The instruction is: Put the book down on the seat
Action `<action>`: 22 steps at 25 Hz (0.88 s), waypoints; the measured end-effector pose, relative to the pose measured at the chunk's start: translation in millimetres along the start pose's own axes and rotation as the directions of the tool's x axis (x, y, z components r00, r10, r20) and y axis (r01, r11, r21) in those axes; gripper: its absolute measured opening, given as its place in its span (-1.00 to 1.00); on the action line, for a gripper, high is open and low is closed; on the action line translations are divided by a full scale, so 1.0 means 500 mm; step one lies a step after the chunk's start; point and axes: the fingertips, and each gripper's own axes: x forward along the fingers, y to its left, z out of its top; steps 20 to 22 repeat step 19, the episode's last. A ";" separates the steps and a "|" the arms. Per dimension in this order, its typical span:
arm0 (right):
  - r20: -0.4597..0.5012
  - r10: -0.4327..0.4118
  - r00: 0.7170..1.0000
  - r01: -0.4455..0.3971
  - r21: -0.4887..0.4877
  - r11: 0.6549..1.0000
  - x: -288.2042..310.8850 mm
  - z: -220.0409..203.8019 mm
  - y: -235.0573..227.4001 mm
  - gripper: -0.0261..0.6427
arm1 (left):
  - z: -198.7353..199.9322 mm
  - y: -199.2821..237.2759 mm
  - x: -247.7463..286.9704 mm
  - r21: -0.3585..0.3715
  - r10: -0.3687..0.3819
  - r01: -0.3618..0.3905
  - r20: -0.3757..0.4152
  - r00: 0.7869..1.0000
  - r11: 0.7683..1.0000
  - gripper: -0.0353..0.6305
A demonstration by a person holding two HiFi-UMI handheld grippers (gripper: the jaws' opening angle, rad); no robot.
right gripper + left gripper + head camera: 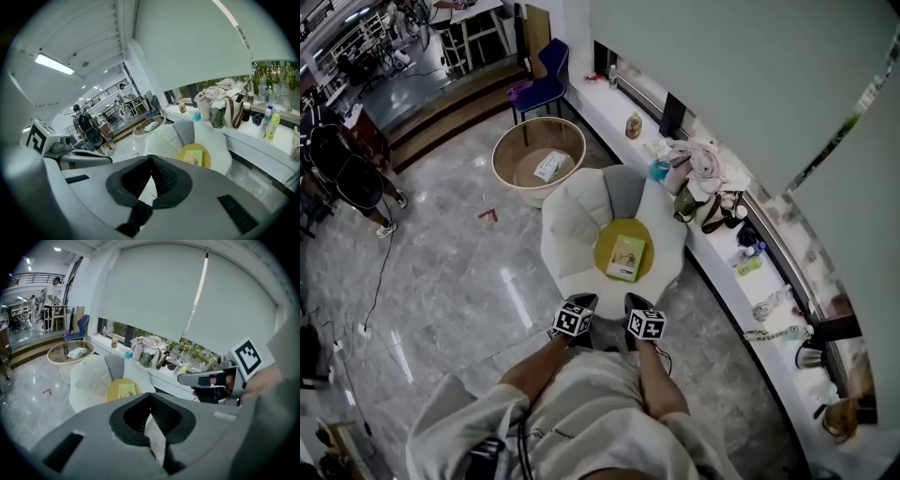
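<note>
A green book [626, 257] lies flat on the round yellow cushion [607, 240] on the seat of a white petal-shaped armchair [572, 220]. Both grippers hang close to the person's body, short of the chair's front edge and apart from the book. My left gripper [584, 301] and right gripper [636, 300] are side by side, both shut with nothing between the jaws. In the left gripper view the book [126, 390] shows beyond the closed jaw tips [150, 395]. The right gripper view has the book [193, 156] past its own closed tips [151, 157].
A round wooden tub-like table [538, 157] with paper in it stands behind the chair, and a blue chair [546, 80] beyond it. A white window ledge [722, 253] along the right carries bags, bottles and cloth. A person [356, 178] stands far left; a cable [380, 281] runs over the floor.
</note>
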 end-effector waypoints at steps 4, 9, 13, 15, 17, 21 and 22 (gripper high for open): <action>-0.021 -0.013 1.000 0.012 -0.030 0.999 -0.008 -0.017 0.000 -0.90 | -0.006 -0.011 -0.001 0.007 -0.003 0.003 -0.001 1.000 1.000 -0.87; -0.039 -0.040 0.998 0.038 -0.048 0.998 -0.018 -0.024 -0.009 -0.90 | -0.018 -0.020 0.000 0.002 -0.014 0.014 -0.023 1.000 1.000 -0.87; -0.048 -0.045 0.998 0.042 -0.058 0.997 -0.019 -0.028 -0.012 -0.90 | -0.025 -0.022 0.006 -0.021 -0.032 0.032 -0.033 0.999 0.999 -0.87; -0.053 -0.051 0.997 0.047 -0.057 0.997 -0.021 -0.035 -0.015 -0.90 | -0.028 -0.023 0.006 -0.023 -0.037 0.036 -0.034 0.999 0.999 -0.87; -0.056 -0.058 0.997 0.054 -0.058 0.997 -0.023 -0.039 -0.020 -0.90 | -0.028 -0.025 0.007 -0.021 -0.039 0.039 -0.033 0.999 0.999 -0.87; -0.056 -0.064 0.996 0.061 -0.057 0.996 -0.025 -0.038 -0.025 -0.90 | -0.026 -0.027 0.009 -0.018 -0.041 0.041 -0.030 0.999 0.999 -0.87; -0.056 -0.064 0.996 0.061 -0.057 0.996 -0.025 -0.038 -0.025 -0.90 | -0.026 -0.027 0.009 -0.018 -0.041 0.041 -0.030 0.999 0.999 -0.87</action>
